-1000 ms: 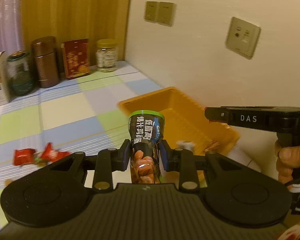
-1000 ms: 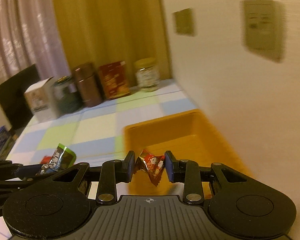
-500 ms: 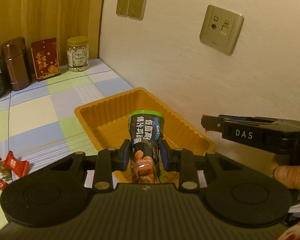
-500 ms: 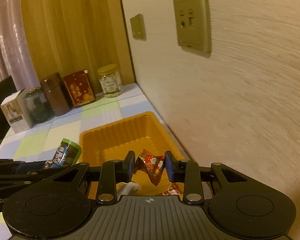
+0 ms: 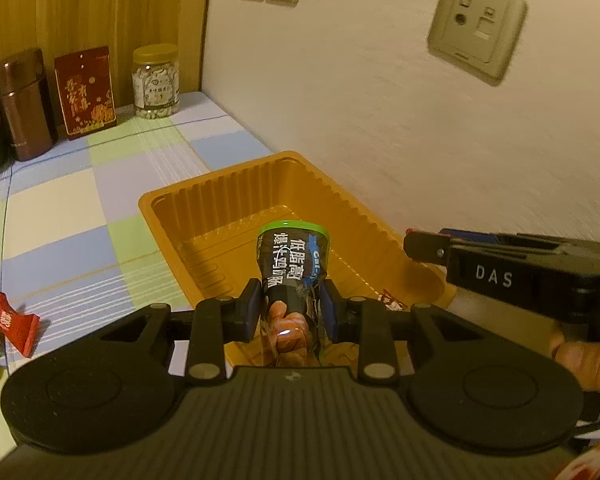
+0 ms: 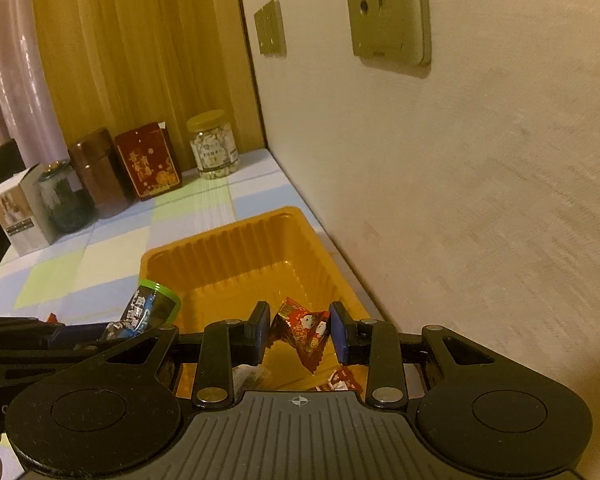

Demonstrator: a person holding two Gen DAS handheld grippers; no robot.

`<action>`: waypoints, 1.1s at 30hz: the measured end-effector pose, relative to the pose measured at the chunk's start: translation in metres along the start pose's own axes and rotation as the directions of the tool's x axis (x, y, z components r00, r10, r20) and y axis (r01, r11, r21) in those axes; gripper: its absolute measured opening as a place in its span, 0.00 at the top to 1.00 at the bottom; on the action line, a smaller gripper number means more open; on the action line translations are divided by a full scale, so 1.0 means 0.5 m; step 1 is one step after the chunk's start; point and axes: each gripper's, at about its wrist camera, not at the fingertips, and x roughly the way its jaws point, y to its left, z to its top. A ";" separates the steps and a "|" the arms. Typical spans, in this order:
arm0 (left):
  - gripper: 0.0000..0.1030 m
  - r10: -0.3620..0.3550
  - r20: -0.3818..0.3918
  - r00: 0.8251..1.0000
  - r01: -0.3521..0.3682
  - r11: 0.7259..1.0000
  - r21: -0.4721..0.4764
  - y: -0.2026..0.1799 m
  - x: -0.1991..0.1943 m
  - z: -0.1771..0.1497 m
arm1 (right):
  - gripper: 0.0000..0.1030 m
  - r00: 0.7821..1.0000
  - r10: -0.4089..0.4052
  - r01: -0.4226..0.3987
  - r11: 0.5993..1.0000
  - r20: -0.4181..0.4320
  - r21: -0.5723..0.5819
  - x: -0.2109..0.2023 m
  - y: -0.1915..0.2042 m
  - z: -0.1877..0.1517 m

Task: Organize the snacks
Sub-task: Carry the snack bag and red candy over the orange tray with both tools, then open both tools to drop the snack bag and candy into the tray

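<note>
Both wrist views look down, close, sharing the orange tray (image 5: pixel 168 204)

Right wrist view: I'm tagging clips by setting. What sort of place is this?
Probably a home room: a table under a checked cloth against a wall with sockets, a curtain behind, and jars and tins along the back.

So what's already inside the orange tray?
In the orange tray, red candy wrappers lie at the near end; the far floor is bare. The hand-held grippers' bodies cover the rest of the near end.
</note>
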 end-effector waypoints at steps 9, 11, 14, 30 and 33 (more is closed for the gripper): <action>0.71 -0.019 -0.003 1.000 0.019 0.999 -0.031 0.022 0.047 0.011 | 0.68 1.000 -0.001 0.002 1.000 -0.022 0.015 0.037 -0.006 -0.004; 0.55 -0.033 0.004 0.999 0.034 0.998 -0.047 0.026 0.054 0.011 | 0.68 1.000 -0.002 0.003 1.000 -0.025 0.014 0.040 -0.006 -0.006; 0.54 -0.028 0.015 0.999 0.029 0.998 -0.050 0.031 0.050 0.007 | 0.68 1.000 -0.002 0.003 1.000 -0.028 0.017 0.045 -0.006 -0.007; 0.54 0.079 0.031 0.996 -0.075 0.991 -0.113 0.090 -0.023 -0.036 | 0.68 0.999 0.019 -0.018 1.000 -0.030 0.023 0.037 0.007 -0.001; 0.54 0.093 0.038 0.995 -0.088 0.989 -0.117 0.098 -0.031 -0.038 | 0.68 0.999 0.024 -0.024 0.999 -0.024 0.025 0.031 0.008 0.001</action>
